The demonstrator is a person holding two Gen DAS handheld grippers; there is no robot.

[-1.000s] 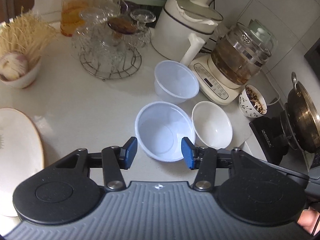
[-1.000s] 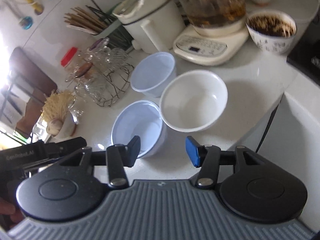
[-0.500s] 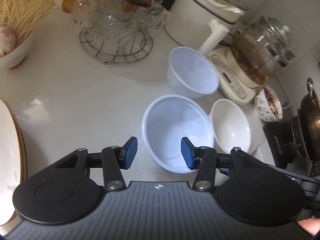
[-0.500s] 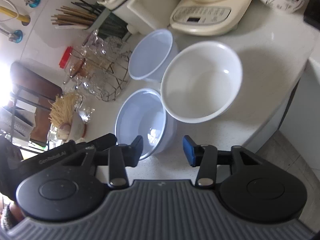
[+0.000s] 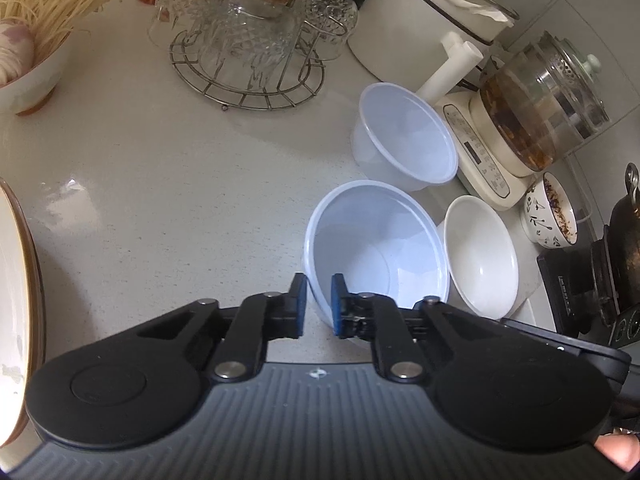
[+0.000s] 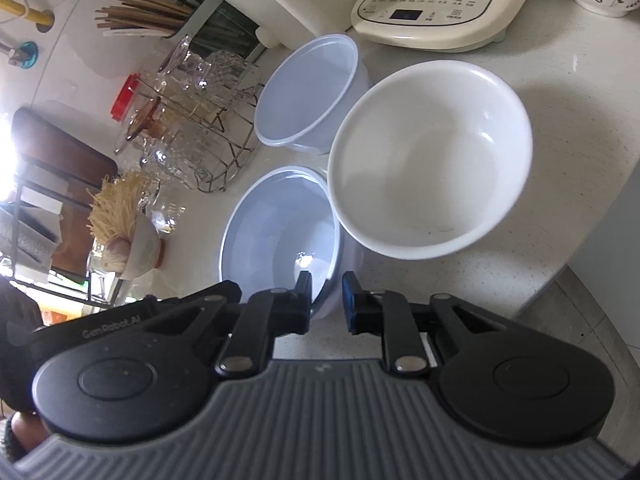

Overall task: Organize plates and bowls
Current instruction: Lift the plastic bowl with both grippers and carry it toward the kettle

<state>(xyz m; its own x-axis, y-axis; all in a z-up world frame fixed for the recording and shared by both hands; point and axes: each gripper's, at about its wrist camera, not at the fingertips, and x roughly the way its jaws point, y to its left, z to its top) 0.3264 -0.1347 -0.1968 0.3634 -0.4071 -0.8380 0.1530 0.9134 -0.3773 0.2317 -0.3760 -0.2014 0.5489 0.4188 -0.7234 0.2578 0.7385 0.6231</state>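
Translucent plastic bowl [image 5: 376, 248] sits nearest on the tabletop [image 5: 160, 200], its near rim between the closing fingers of both the left gripper [image 5: 319, 304] and the right gripper [image 6: 326, 300]. A level lift would likely keep it clear of the white ceramic bowl [image 6: 432, 160] touching its right side; a second plastic bowl [image 5: 404, 136] waits farther back.

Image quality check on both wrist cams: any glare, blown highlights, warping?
Left wrist: even light, glare patch on the counter, the plate at the left edge is overexposed, and fisheye bends the edges. Right wrist: the window at left is blown out, the white bowl casts a soft shadow to its right, and the scene is tilted and curved.
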